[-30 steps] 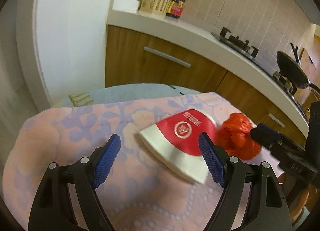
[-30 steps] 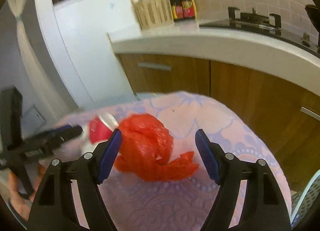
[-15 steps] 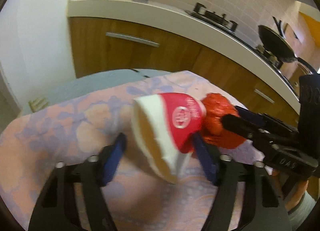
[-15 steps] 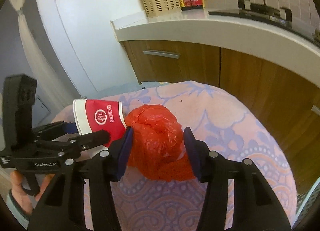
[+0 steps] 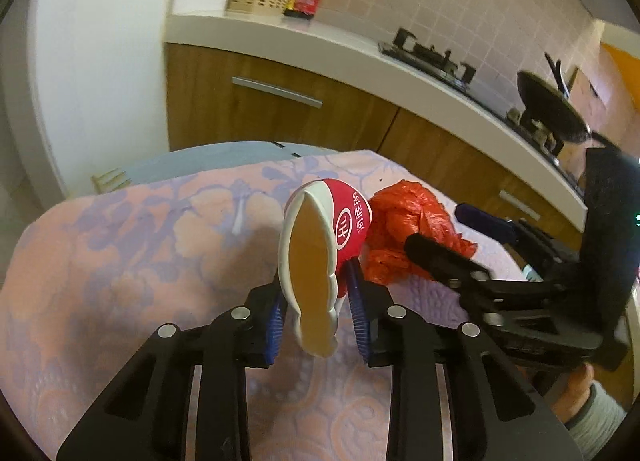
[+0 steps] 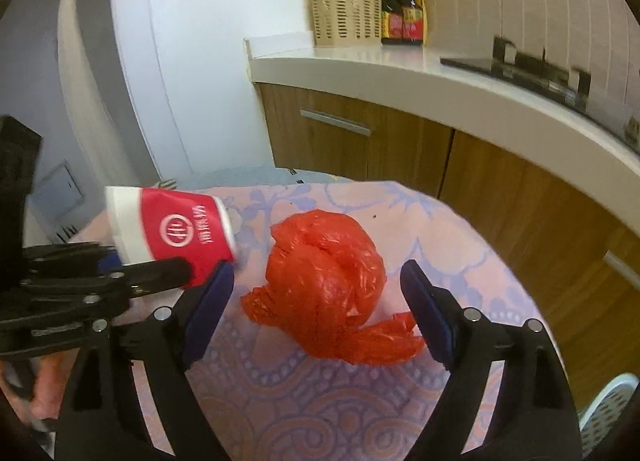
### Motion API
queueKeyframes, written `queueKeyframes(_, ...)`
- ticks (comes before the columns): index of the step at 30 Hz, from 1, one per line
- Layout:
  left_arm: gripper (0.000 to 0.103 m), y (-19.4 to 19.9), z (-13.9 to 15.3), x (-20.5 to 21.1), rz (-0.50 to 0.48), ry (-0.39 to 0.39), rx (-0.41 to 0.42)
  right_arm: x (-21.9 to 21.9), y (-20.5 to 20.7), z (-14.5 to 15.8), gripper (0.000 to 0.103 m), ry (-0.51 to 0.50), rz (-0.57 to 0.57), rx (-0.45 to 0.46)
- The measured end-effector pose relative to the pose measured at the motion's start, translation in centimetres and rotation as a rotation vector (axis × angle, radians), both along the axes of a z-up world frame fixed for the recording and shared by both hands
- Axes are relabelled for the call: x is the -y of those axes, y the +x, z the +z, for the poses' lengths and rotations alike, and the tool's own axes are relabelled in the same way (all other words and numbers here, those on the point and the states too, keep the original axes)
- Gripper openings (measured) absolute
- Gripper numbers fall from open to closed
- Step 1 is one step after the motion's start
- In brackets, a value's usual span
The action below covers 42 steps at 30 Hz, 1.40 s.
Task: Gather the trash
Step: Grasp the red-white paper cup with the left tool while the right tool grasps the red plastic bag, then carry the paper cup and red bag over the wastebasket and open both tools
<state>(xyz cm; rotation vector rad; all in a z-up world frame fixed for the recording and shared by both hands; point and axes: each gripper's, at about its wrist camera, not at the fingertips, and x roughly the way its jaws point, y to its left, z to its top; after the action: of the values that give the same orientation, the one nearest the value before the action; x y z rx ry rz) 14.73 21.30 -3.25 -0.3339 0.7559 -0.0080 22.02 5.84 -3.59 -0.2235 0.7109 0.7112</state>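
- The left gripper (image 5: pixel 316 313), black with blue pads, has just been closing and now squeezes a flattened red-and-white paper cup (image 5: pixel 320 257) between its pads; the cup's open mouth is pressed into a narrow oval facing the left wrist camera, and the cup sits lifted clear of the cloth.
- In the right wrist view the same cup (image 6: pixel 172 227) shows side-on, tilted, with its base just beside the left pad of the right gripper (image 6: pixel 316 313).
- The right gripper's jaws have just been opening and stand wide apart, with a crumpled red plastic bag (image 6: pixel 328 289) lying between them on the cloth; neither pad touches it.
- The bag rests on a pink-and-lilac patterned cloth (image 6: pixel 320 401) that covers a rounded table, close behind and to the right of the cup in the left wrist view (image 5: pixel 404 229).
- The right gripper's near finger crosses in front of the bag's right part in the left wrist view, hiding part of it.
- A hand and grey sleeve (image 5: pixel 588 401) show at the lower right edge, cut off by the frame.
- A pale blue surface (image 5: pixel 216 157) peeks out beyond the cloth's far edge; what it is cannot be told.
- Behind stand wooden cabinets (image 6: pixel 360 141) under a white worktop (image 6: pixel 400 69).
- On the worktop sit a cream slotted basket (image 6: pixel 344 17) and dark sauce bottles (image 6: pixel 404 9) just beside it, labels unreadable.
- Farther along are a gas hob (image 5: pixel 432 53) and a black pan (image 5: pixel 552 109), both blurred.
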Motion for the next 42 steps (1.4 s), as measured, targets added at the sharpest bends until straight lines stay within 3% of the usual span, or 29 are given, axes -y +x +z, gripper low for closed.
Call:
queueKeyframes(1, 0.027, -0.4, 0.1, 0.0, 0.008, -0.006, 0.008, -0.4, 0.4, -0.3, 0.075, -0.024, -0.005, -0.02)
queueKeyframes(2, 0.027, -0.7, 0.2, 0.0, 0.011, -0.012, 0.014, -0.4, 0.7, -0.7, 0.059, -0.031, -0.005, -0.041)
queueKeyframes(4, 0.027, -1.3, 0.4, 0.3, 0.013, -0.024, 0.018, -0.1, 1.4, -1.0, 0.05, -0.01, -0.008, -0.087)
queueKeyframes(7, 0.027, -2.7, 0.9, 1.3, 0.008, -0.031, 0.024, 0.8, 0.7, -0.5, 0.042, 0.024, -0.012, -0.056)
queueKeyframes(11, 0.027, -4.5, 2.0, 2.6, -0.014, -0.019, 0.036, 2.8, -1.2, 0.3, 0.041, 0.071, -0.009, -0.049)
queueKeyframes(14, 0.027, -5.6, 3.4, 4.0, -0.047, -0.009, 0.056, 5.9, -2.2, 0.8, 0.041, 0.123, -0.015, -0.081)
queueKeyframes(17, 0.027, -5.9, 4.8, 6.2, -0.122, -0.002, 0.081, 10.0, -3.6, 2.2, 0.041, 0.138, -0.043, -0.046)
queueKeyframes(21, 0.027, -5.4, 6.3, 10.9, -0.231, 0.011, 0.111, 17.4, -5.5, 4.3, 0.041, 0.217, -0.105, 0.004)
queueKeyframes(26, 0.027, -4.0, 7.0, 18.9, -0.369, 0.038, 0.121, 27.2, -7.4, 5.4, 0.041, 0.222, -0.255, 0.049)
queueKeyframes(34, 0.028, 0.3, 5.0, 32.2, -0.536, 0.083, 0.038, 39.2, -7.7, 2.2, 0.041, 0.194, -0.497, -0.026)
queueKeyframes(42, 0.028, 4.5, 1.6, 39.6, -0.598, 0.092, -0.071, 45.1, -7.5, -2.4, 0.041, 0.169, -0.634, -0.12)
